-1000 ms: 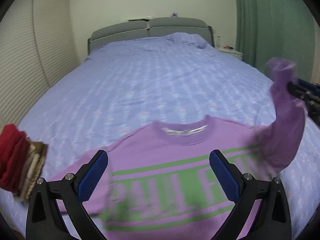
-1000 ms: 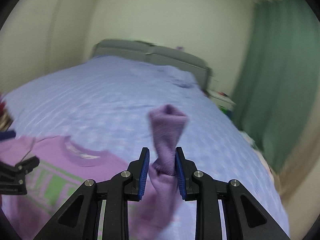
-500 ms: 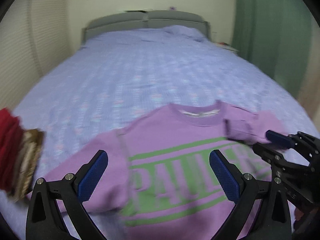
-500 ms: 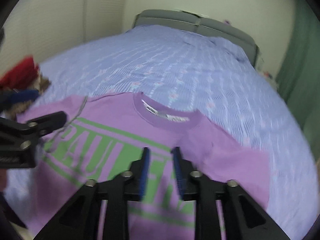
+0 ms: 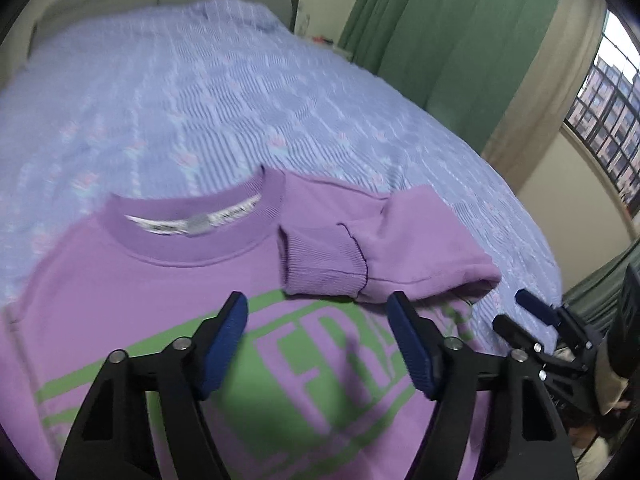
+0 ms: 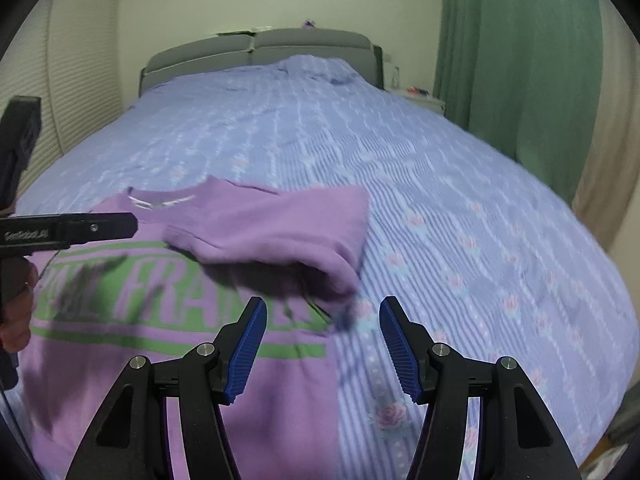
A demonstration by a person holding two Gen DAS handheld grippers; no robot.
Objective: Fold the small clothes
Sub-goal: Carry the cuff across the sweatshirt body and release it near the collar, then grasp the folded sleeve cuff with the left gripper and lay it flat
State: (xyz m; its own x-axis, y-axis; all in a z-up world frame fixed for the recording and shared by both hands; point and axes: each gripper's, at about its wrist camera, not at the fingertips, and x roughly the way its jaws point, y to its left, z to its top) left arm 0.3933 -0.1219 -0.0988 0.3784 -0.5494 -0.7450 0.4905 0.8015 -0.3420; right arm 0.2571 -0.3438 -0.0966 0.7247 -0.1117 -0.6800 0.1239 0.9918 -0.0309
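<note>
Left gripper (image 5: 318, 340) hangs above the chest of the purple sweatshirt (image 5: 168, 312), jaws part-way apart and closing, and there is nothing between the 2 blue pads (image 5: 224, 344): only the green lettering (image 5: 320, 364) shows in the gap below them. It grips nothing.

Over to the right gripper (image 6: 322, 348), sitting just off the sweatshirt's right edge, jaws opening, roughly half spread. The gap frames the seam where purple fabric meets the bedspread (image 6: 440, 184); whether the tips brush the cloth I cannot tell, but nothing is pinched. From the left wrist view this same gripper shows at the bed's right edge, fingers parted and free of the fabric.

The sweatshirt lies flat, front up, at the near edge of the bed, collar (image 5: 192, 236) toward the grey headboard (image 6: 256, 48). Its right sleeve (image 5: 360, 248) is folded inward across the chest, the ribbed cuff (image 5: 320, 264) resting just beside the collar and over the top of the lettering. The fold bulges a little at the shoulder.

In the right wrist view, a hand (image 6: 18, 312) holds the left gripper's handle at the frame's left edge.

Green curtains (image 6: 516, 60) hang along the bed's right side.
</note>
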